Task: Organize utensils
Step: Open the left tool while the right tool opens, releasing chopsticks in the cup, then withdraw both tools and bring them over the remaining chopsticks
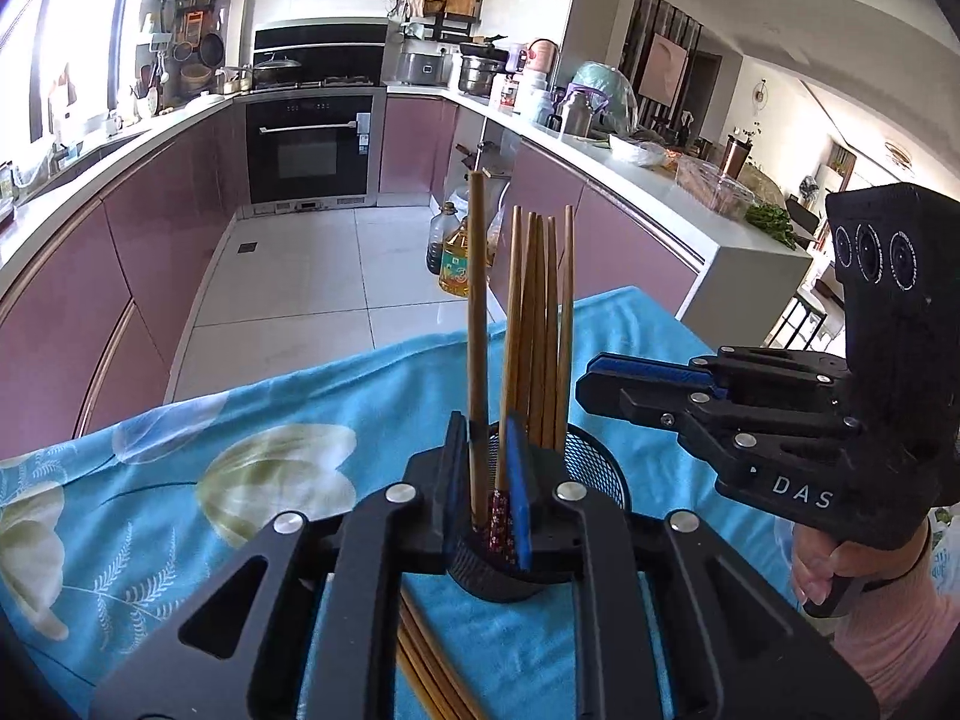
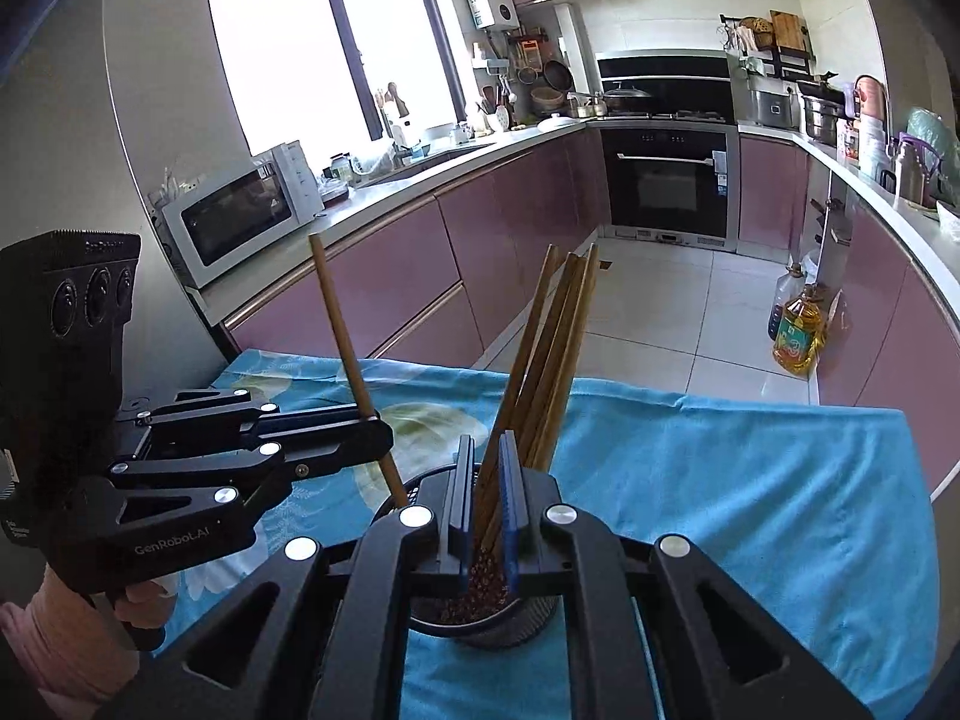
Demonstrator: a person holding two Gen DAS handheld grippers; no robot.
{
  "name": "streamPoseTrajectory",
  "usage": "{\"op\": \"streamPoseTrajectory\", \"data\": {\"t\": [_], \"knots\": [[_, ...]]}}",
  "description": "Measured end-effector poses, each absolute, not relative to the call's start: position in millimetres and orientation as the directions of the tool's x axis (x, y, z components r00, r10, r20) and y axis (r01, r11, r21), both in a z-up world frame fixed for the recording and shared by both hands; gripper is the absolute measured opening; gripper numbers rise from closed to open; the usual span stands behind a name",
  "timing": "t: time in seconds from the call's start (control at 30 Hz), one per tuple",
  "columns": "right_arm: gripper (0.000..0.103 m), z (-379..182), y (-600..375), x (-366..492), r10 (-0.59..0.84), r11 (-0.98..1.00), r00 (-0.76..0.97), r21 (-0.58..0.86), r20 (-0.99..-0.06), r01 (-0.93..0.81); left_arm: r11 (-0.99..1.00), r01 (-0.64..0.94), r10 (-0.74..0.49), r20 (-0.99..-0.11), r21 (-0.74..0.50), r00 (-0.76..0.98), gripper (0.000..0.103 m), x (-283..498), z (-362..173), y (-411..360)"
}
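Note:
A black mesh holder [image 1: 594, 468] stands on the blue floral cloth [image 1: 180, 480] with several wooden chopsticks [image 1: 540, 324] upright in it. My left gripper [image 1: 487, 480] is shut on one chopstick [image 1: 477, 300] and holds it upright over the holder's rim. In the right wrist view that chopstick [image 2: 342, 330] leans left, pinched in the left gripper [image 2: 375, 438]. My right gripper [image 2: 485, 498] hangs over the holder [image 2: 516, 630], jaws narrowly apart around the bundle of chopsticks [image 2: 552, 348]. The right gripper also shows in the left wrist view [image 1: 591, 381].
More loose chopsticks [image 1: 432, 672] lie on the cloth under my left gripper. The table's far edge [image 1: 360, 354] drops to a tiled floor. An oil bottle [image 2: 795, 330] stands on the floor by pink cabinets. A microwave [image 2: 240, 210] sits on the left counter.

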State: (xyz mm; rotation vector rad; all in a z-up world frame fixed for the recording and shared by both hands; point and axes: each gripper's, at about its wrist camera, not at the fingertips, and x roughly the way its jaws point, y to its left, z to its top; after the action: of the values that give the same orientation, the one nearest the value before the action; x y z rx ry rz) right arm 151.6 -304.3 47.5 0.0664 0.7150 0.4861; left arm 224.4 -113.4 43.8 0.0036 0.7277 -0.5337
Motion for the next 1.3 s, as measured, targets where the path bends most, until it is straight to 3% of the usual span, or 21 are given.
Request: {"op": "streamPoseTrajectory", "data": {"t": [0.23,0.57,0.63,1.0,1.3], "knots": [[0.028,48,-307,140,0.452,0.887,0.668,0.218,-0.591,-0.408,0.882,0.430,-0.452,-0.607,-0.194,0.653,0.032,210,34,-97],[0.042,51,-303,101,0.517,0.849,0.660,0.225,-0.545,-0.479,0.907,0.378,-0.412,-0.571,-0.185,0.710,0.042,161,24,-57],[0.048,47,-298,89,0.539,0.832,0.645,0.224,-0.541,-0.507,0.912,0.365,-0.402,-0.570,-0.184,0.716,0.045,151,19,-45],[0.050,-37,-249,67,0.545,0.804,0.458,0.280,-0.703,-0.525,0.928,0.296,-0.367,-0.673,-0.224,0.641,0.046,112,-47,-11],[0.048,-59,-229,55,0.521,0.808,0.428,0.265,-0.739,-0.526,0.924,0.287,-0.379,-0.723,-0.254,0.578,0.046,101,-82,-14]]}}
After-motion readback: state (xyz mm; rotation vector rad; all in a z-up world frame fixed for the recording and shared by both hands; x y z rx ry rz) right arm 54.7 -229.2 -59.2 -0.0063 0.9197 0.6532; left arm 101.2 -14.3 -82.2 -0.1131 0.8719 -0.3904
